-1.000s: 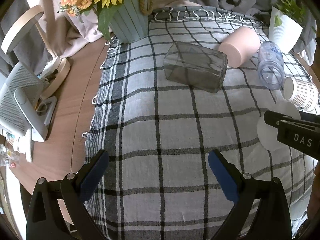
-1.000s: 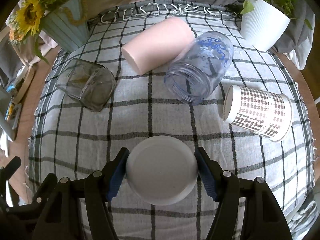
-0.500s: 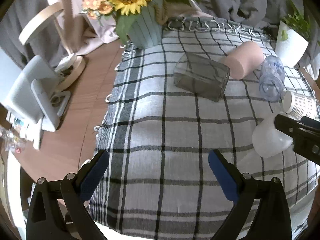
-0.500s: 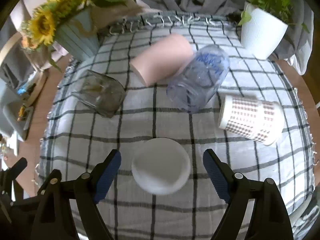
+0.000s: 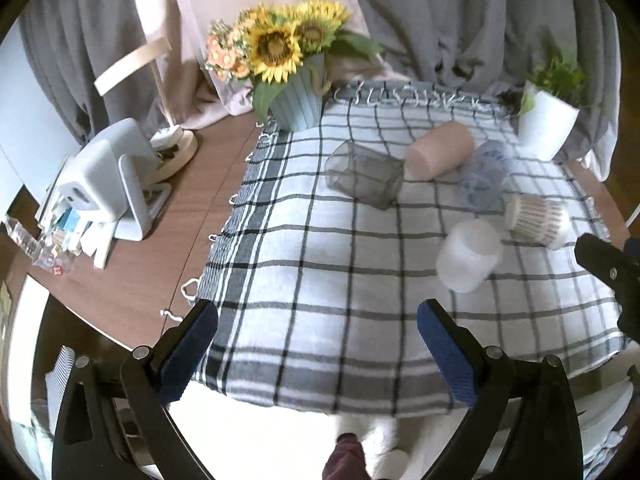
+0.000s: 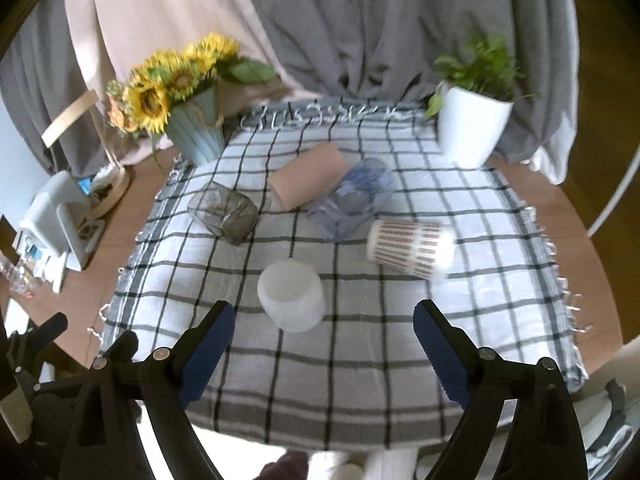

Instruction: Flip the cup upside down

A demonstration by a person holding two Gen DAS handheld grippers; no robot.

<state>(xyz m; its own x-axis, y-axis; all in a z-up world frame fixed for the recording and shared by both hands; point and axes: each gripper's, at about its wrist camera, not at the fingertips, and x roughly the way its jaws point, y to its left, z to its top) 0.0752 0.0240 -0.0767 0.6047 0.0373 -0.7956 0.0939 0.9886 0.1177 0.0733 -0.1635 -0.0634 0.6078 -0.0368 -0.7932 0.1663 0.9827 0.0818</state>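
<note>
A white cup stands upside down on the checked cloth, base up; it also shows in the left wrist view. My right gripper is open and empty, pulled back near the cloth's front edge, apart from the cup. My left gripper is open and empty, back over the front left of the cloth. A patterned paper cup, a clear blue cup, a pink cup and a smoky glass lie on their sides behind it.
A sunflower vase stands at the back left and a white plant pot at the back right. A white device and clutter sit on the wooden table to the left. Curtains hang behind.
My right gripper opened, let go of the white cup and drew back and up. My left gripper also drew back from the table. The cup stays upside down on the cloth.
</note>
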